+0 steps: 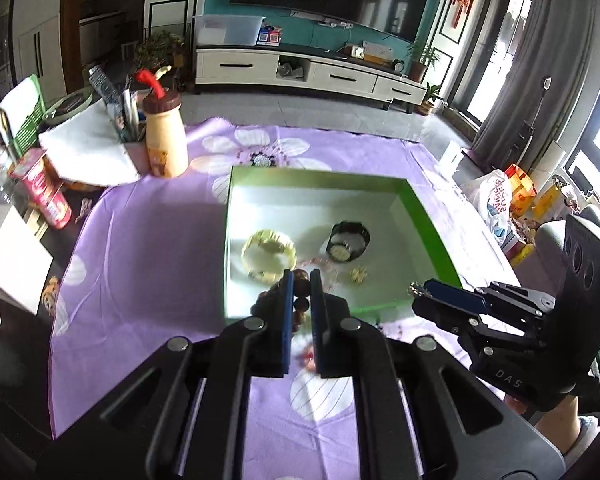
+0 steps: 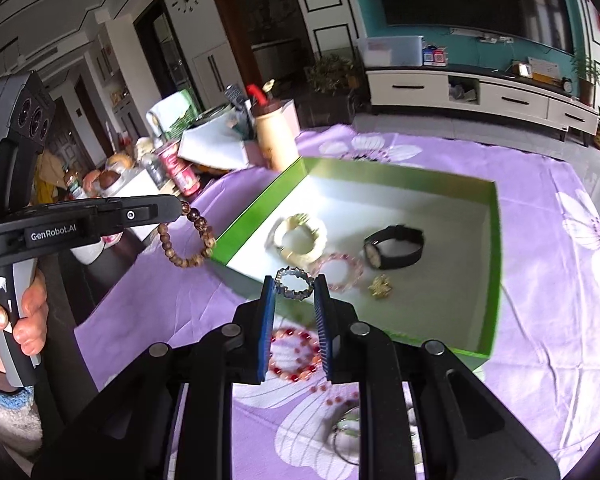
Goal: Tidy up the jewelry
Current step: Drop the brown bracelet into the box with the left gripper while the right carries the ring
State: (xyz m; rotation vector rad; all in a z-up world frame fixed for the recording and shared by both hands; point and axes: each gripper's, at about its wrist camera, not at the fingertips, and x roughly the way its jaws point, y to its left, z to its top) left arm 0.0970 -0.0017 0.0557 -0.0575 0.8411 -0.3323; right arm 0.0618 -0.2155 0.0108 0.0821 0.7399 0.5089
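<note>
Tongs point(image 2: 295, 292) grip silver bracelet point(image 2: 295, 283) over green box point(image 2: 256, 208) near edge.

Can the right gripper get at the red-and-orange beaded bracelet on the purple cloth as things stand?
Probably not yet: the right gripper is shut on a small silver ring-shaped bracelet. The red-and-orange beaded bracelet lies uncovered on the purple cloth just below its fingers, so the path looks free once emptied.

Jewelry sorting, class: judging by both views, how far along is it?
Done: a cream bracelet, watch, pink bracelet and gold brooch lie in the green box. In hand: left gripper holds wooden beads; right gripper holds a silver ring. Left: a red bracelet and other pieces on the cloth.
</note>
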